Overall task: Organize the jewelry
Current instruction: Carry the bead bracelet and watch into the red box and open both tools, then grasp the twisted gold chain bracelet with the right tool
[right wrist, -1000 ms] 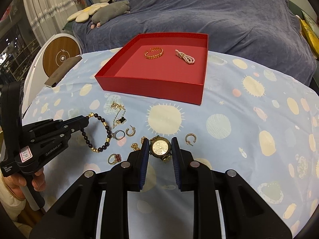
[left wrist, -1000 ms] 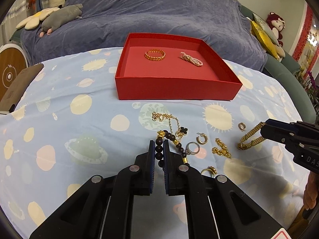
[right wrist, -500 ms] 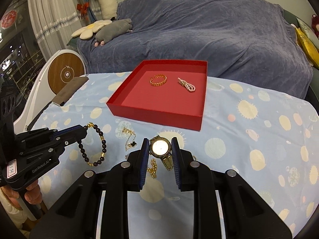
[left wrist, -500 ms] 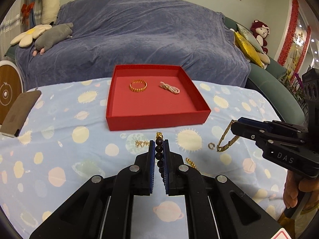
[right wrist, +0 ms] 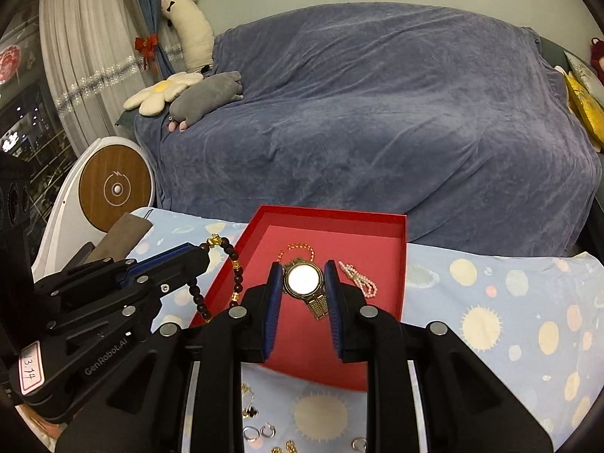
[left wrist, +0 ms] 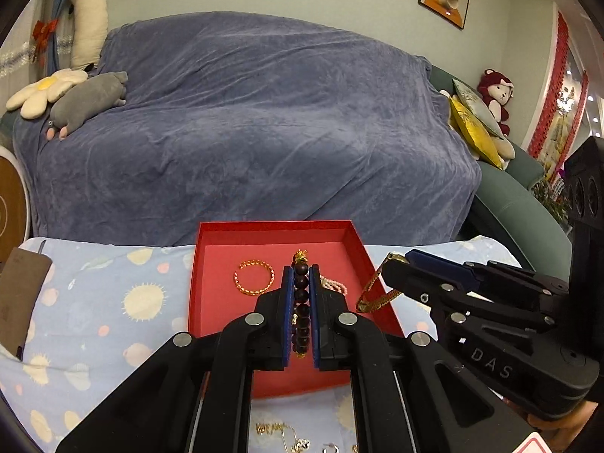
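Observation:
My left gripper (left wrist: 301, 270) is shut on a dark bead bracelet (left wrist: 301, 313) with gold charms, held above the red tray (left wrist: 215, 302). My right gripper (right wrist: 304, 265) is shut on a gold watch (right wrist: 303, 279), whose strap hangs down over the tray (right wrist: 377, 283). In the tray lie a gold chain bracelet (left wrist: 253, 282) and a pearl bracelet (right wrist: 358, 279). The right wrist view shows the left gripper (right wrist: 196, 255) at the tray's left rim, with the bead bracelet (right wrist: 236, 264) dangling from it. The left wrist view shows the right gripper (left wrist: 400, 264) at the tray's right rim with the watch strap (left wrist: 373, 294) hanging.
Loose rings and earrings (right wrist: 260, 432) and a gold necklace (left wrist: 279, 430) lie on the light blue patterned cloth (right wrist: 490, 321) in front of the tray. A sofa under a blue cover (left wrist: 264, 132) stands behind. A brown flat object (left wrist: 19, 294) lies at the table's left edge.
Both grippers have risen off the cloth and moved forward with the bead bracelet and the watch. They now hang over the red tray. Neither grip has changed.

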